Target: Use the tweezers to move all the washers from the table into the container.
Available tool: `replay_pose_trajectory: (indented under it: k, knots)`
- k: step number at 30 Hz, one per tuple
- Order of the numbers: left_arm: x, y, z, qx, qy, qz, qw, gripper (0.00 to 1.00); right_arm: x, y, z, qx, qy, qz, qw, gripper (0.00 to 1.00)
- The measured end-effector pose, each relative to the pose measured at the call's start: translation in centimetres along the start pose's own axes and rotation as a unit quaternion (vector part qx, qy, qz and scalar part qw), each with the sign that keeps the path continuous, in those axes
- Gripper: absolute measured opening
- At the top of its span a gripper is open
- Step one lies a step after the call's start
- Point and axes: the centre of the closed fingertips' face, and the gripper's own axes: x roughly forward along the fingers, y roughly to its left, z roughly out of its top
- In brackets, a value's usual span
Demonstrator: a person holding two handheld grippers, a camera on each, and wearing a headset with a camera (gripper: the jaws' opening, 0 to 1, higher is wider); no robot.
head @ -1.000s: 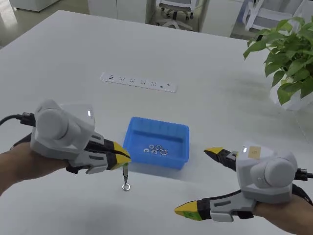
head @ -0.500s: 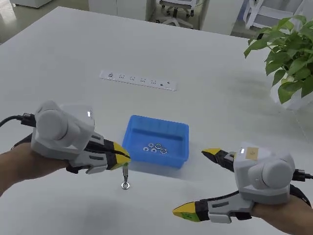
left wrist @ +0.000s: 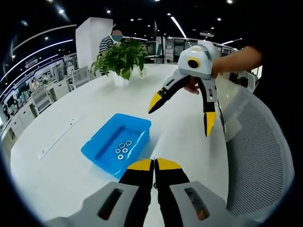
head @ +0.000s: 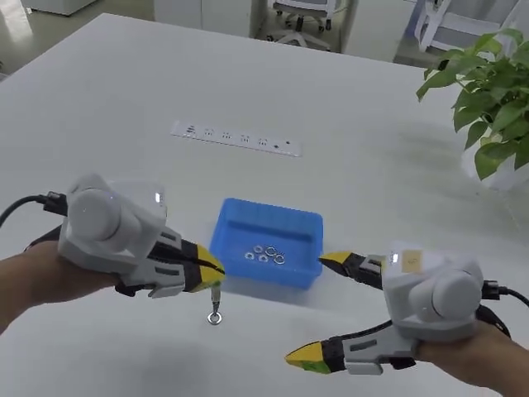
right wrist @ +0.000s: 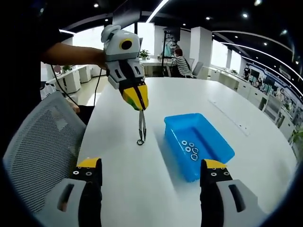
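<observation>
Four washers (head: 264, 253) lie in the blue container (head: 269, 208) at the frame's centre. A fifth washer (head: 215, 318) sits on the table (head: 372, 165) just below the container's lower-left corner, at the tips of the tweezers (head: 214, 298); whether they grip it is unclear. The left gripper (head: 217, 269), jaws pinched together on the tweezers, has barely moved, so the pick looks unfinished. The right gripper (head: 304, 308), spread wide and empty, has edged toward the container's right corner. No writing is legible.

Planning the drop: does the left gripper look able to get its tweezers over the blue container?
Probably yes: left gripper holds tweezers just beside the open-topped container, and the right gripper stands clear.
</observation>
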Motion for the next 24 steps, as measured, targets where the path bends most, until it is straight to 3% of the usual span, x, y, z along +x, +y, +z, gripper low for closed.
replay_pose_trajectory:
  k: [11,24]
  knots:
    - [-0.3,0.0,-0.4,0.009,0.007,-0.021,0.9997,0.05,2.5,0.4,0.8,-0.043,-0.004,0.046,0.998,0.61]
    - [-0.2,-0.5,-0.2,0.024,0.018,-0.047,0.9984,0.05,5.8,1.5,1.4,-0.096,0.003,0.096,0.9907,0.37]
